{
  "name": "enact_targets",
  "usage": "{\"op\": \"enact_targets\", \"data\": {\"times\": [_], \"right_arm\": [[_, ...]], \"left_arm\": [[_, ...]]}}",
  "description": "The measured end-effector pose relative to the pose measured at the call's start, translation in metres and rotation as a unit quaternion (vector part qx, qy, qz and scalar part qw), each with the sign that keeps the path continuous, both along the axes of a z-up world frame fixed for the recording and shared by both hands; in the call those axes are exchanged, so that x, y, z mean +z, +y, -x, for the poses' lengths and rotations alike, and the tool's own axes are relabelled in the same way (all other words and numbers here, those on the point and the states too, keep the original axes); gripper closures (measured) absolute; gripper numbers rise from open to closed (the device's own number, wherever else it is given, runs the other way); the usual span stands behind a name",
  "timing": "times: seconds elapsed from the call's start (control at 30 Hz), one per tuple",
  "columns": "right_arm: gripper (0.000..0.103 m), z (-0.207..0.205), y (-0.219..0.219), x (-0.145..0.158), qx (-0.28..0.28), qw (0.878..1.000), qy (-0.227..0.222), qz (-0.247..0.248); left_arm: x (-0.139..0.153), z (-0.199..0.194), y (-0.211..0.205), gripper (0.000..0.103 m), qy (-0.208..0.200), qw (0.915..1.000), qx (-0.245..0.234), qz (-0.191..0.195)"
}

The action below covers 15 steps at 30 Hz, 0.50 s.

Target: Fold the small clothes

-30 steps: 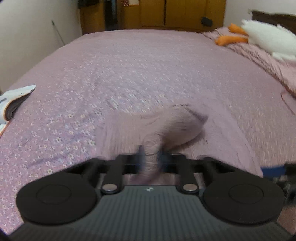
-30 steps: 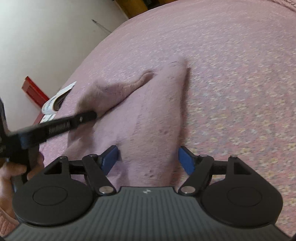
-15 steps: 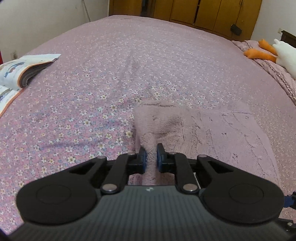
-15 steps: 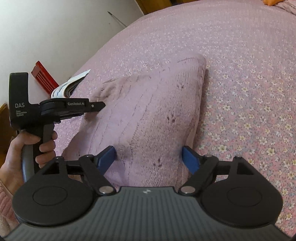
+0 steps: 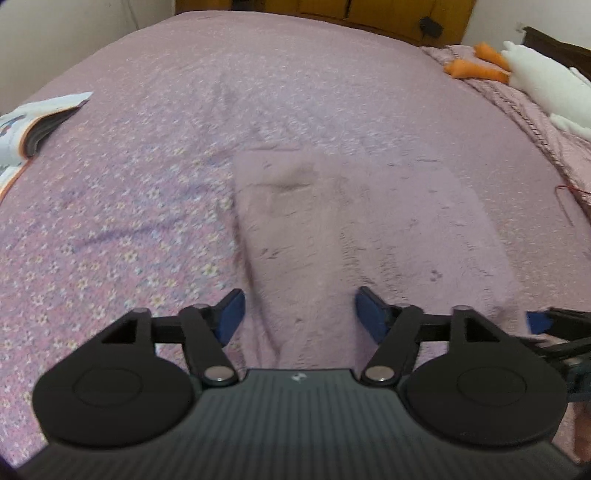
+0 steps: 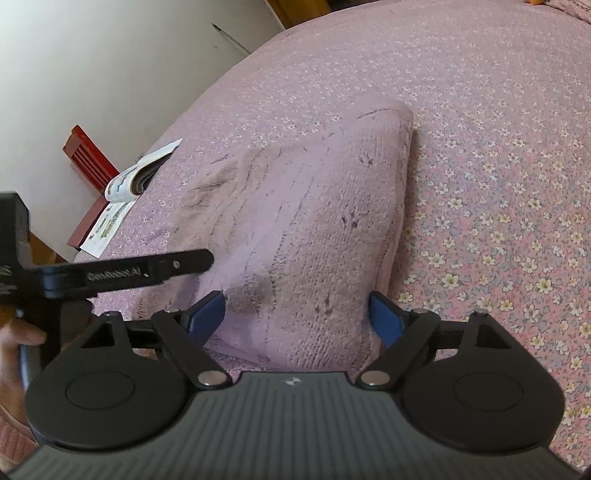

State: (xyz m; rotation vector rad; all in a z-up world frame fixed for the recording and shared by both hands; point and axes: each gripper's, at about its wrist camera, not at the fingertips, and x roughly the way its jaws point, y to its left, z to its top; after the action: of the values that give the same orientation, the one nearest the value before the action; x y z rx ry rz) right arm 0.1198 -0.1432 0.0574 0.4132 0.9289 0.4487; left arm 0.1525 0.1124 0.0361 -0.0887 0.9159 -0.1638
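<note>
Left tongs opening, right tongs opening, nothing gripped; risk: folded pink knit sweater snagging on pads, unfolding on withdrawal.

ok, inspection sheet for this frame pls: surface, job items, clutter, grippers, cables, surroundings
Surface: bed with pink floral cover, lightly creased.
Job's things: one pink knit garment, lying folded on the bed.
Clutter: open magazine near the bed's edge; white plush toy with orange feet at the pillow end.
Grippers: left gripper jaws opening, garment below them, not pinched; right gripper jaws opening, wide, pads either side of the garment's near end, no grip.
Cables: dark cables at the left view's right edge, beside the right gripper.
Surroundings: white wall, wooden wardrobe, red slatted object by the wall.
</note>
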Motion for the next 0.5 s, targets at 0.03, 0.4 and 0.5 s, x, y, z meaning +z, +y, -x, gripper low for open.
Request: {"op": "enact_targets", "data": {"times": [0.03, 0.4, 0.5], "right_arm": [[0.014, 0.0, -0.005, 0.0, -0.003, 1.0, 0.0, -0.006], [0.009, -0.037, -0.052, -0.041, -0.034, 0.988, 0.072, -0.134], [0.009, -0.044, -0.047, -0.051, -0.027, 0.987, 0.059, -0.148]], "left_arm": [[-0.003, 0.0, 0.003, 0.023, 0.004, 0.9999, 0.011, 0.007], [-0.015, -0.006, 0.022, 0.026, 0.062, 0.9899, 0.007, 0.128], [-0.024, -0.009, 0.025, 0.024, 0.075, 0.9858, 0.013, 0.15]]}}
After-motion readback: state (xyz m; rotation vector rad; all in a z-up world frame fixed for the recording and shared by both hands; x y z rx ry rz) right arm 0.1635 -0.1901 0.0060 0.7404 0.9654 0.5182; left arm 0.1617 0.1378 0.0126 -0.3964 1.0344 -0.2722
